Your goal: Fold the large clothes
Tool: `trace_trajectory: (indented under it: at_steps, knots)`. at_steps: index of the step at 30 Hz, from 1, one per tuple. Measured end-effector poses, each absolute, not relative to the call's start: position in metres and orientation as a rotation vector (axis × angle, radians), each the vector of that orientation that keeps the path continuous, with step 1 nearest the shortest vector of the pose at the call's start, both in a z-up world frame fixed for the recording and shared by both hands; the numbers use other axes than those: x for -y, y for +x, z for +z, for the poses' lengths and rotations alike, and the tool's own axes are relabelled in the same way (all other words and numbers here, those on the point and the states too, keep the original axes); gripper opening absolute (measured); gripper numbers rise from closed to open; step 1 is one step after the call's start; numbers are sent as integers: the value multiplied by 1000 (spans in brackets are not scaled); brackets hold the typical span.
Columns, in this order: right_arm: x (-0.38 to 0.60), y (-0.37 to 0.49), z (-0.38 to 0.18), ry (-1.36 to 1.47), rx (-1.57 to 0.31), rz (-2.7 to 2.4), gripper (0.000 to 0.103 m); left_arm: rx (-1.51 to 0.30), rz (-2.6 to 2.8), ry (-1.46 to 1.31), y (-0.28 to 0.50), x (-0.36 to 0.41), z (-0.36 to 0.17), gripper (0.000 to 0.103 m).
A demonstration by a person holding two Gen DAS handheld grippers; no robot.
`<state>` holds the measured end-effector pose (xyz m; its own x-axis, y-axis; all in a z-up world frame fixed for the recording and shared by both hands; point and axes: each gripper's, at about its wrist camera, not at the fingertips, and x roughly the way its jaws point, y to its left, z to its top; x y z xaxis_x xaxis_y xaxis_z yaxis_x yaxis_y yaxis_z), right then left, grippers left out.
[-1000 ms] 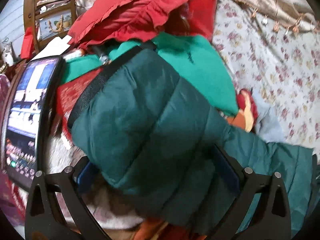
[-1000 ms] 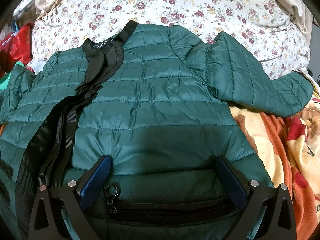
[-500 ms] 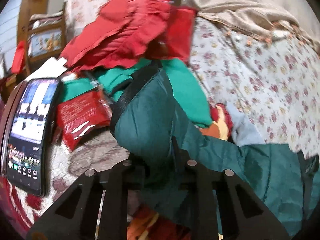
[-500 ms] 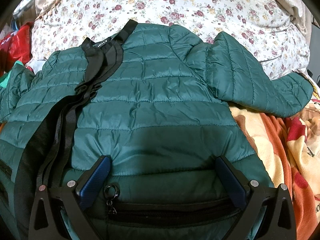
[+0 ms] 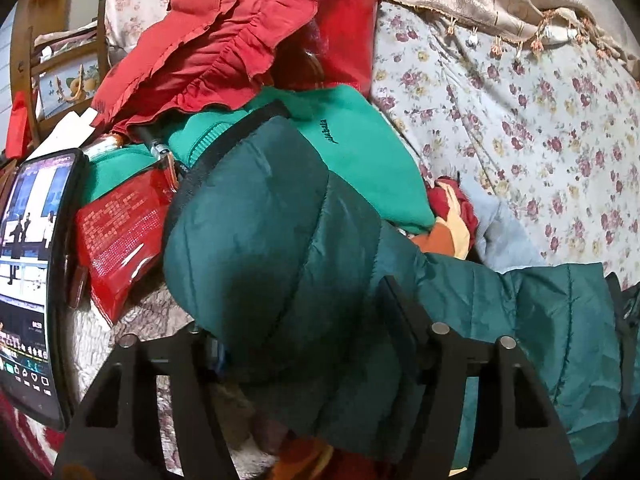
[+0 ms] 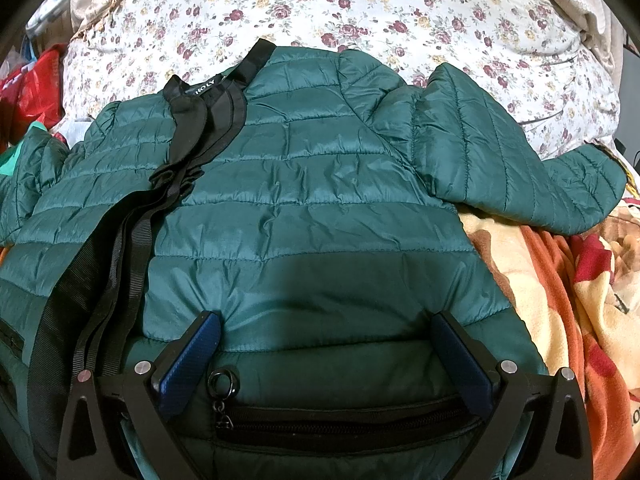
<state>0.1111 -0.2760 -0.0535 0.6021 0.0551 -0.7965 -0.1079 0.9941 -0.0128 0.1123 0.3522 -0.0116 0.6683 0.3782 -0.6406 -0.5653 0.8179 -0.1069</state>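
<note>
A dark green quilted puffer jacket (image 6: 320, 200) lies front up on the bed, with black zipper trim (image 6: 132, 240) running down its left side and one sleeve (image 6: 520, 176) stretched to the right. My right gripper (image 6: 326, 340) is open and rests over the jacket's lower hem by a pocket zipper. In the left wrist view the jacket's other sleeve (image 5: 272, 240) bulges between the fingers of my left gripper (image 5: 304, 328), whose jaws stand partly apart around the padded fabric.
A floral bedsheet (image 6: 360, 8) covers the bed. A pile of red (image 5: 224, 40) and bright green (image 5: 352, 152) clothes lies at the left, beside a lit phone (image 5: 32, 272) and a red packet (image 5: 116, 236). An orange and cream blanket (image 6: 580, 320) lies at the right.
My left gripper closed tightly on the sleeve half a second ago and its jaws now stand wider again, with the sleeve bulging between them. The right gripper has not moved.
</note>
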Motion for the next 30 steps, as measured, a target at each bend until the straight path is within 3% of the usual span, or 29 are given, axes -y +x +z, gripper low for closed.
trace_trajectory:
  at_steps: [1,2,9,19,30]
  knots:
    - [276,111,-53,-62,-920,94,103,-651,552,-303,112,-352,-11,16]
    - [276,111,-53,-62,-920,94,103,-656,546,-309,111,-351,-11,15]
    - [277,111,-46,-72,-930,72,103,-586,555,-233,97,-320,10,13]
    - [301,91,49,-208,-730,10,103,-512,308,-254,108,-240,80,13]
    - [309,86,28,-263,-811,1,103,-496,50,-284,135,-126,128,13]
